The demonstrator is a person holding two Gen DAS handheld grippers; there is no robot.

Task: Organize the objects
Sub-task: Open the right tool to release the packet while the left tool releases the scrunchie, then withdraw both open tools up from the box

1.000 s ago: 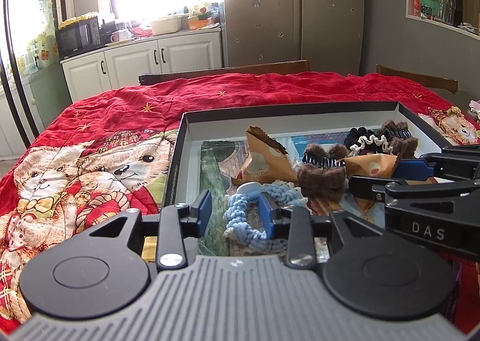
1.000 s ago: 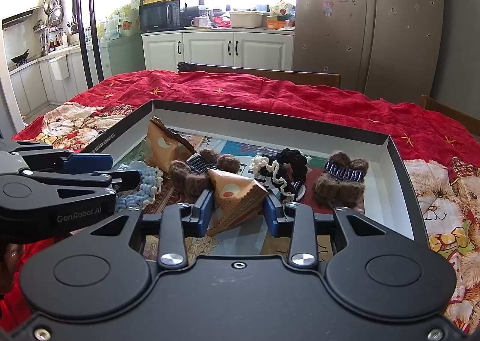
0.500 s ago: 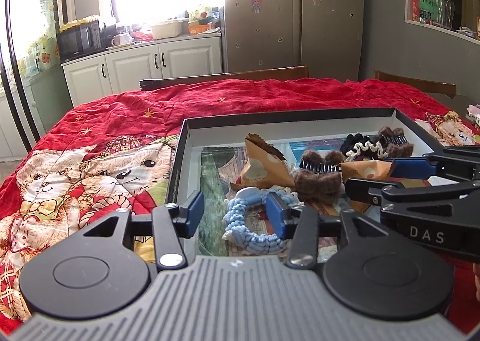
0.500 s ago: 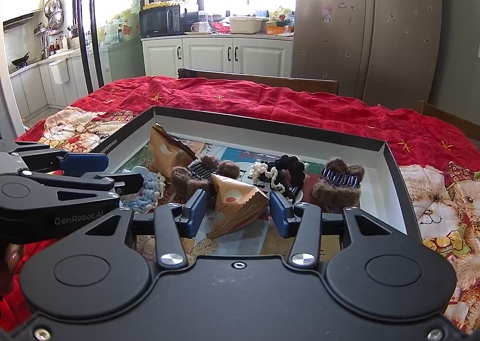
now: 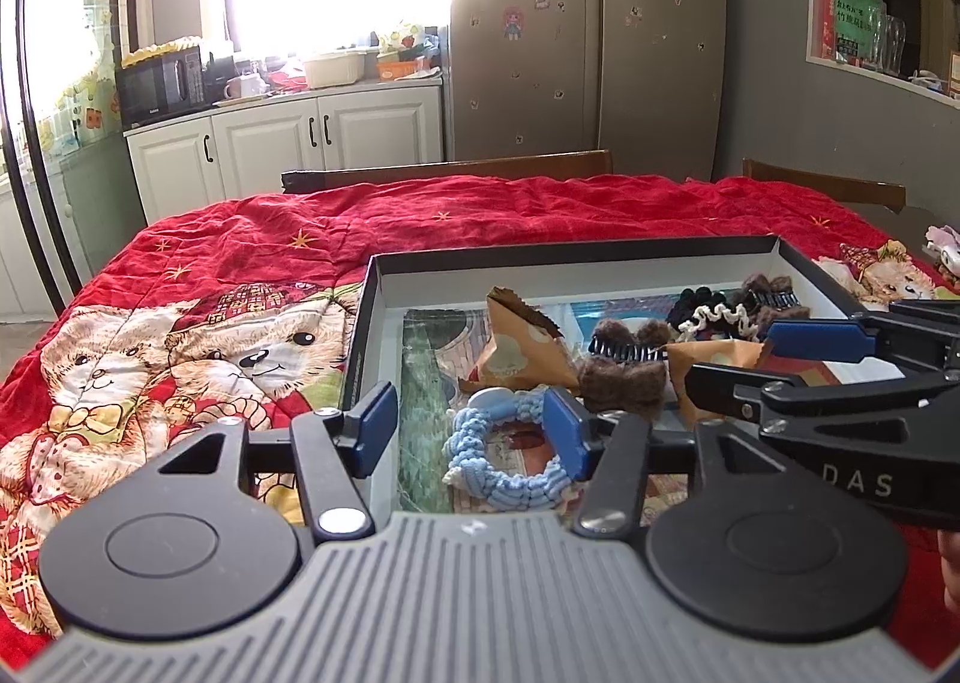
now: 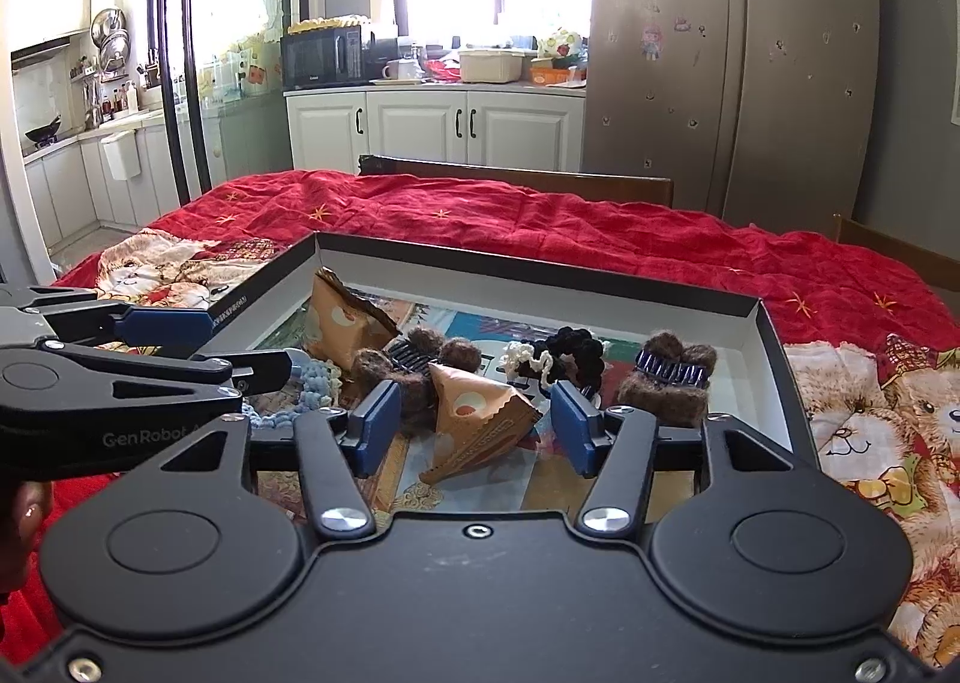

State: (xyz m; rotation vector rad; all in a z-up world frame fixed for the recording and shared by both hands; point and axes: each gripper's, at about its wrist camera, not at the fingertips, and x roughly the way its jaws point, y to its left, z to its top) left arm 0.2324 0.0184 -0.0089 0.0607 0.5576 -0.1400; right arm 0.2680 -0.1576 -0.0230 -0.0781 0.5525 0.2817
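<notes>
A shallow black-rimmed box (image 5: 576,254) (image 6: 540,270) lies on the red bedspread and holds small items. My left gripper (image 5: 468,431) is open above the box's near left corner; the blue braided scrunchie (image 5: 510,455) lies in the box below it, free of the fingers. My right gripper (image 6: 474,428) is open, with an orange triangular snack packet (image 6: 474,413) lying in the box between its pads. Also inside are a second orange packet (image 6: 345,323), two brown furry hair clips (image 6: 666,377) (image 6: 420,362) and a black-and-cream scrunchie (image 6: 558,356).
The red teddy-bear bedspread (image 5: 180,335) covers the table around the box. Wooden chair backs (image 6: 516,179) stand at the far edge. Kitchen cabinets (image 6: 438,128) and a fridge (image 6: 732,59) are behind. Each gripper shows in the other's view, side by side.
Both grippers have opened wider and pulled back and up from the box. The blue scrunchie and the orange packet now lie free in the box.
</notes>
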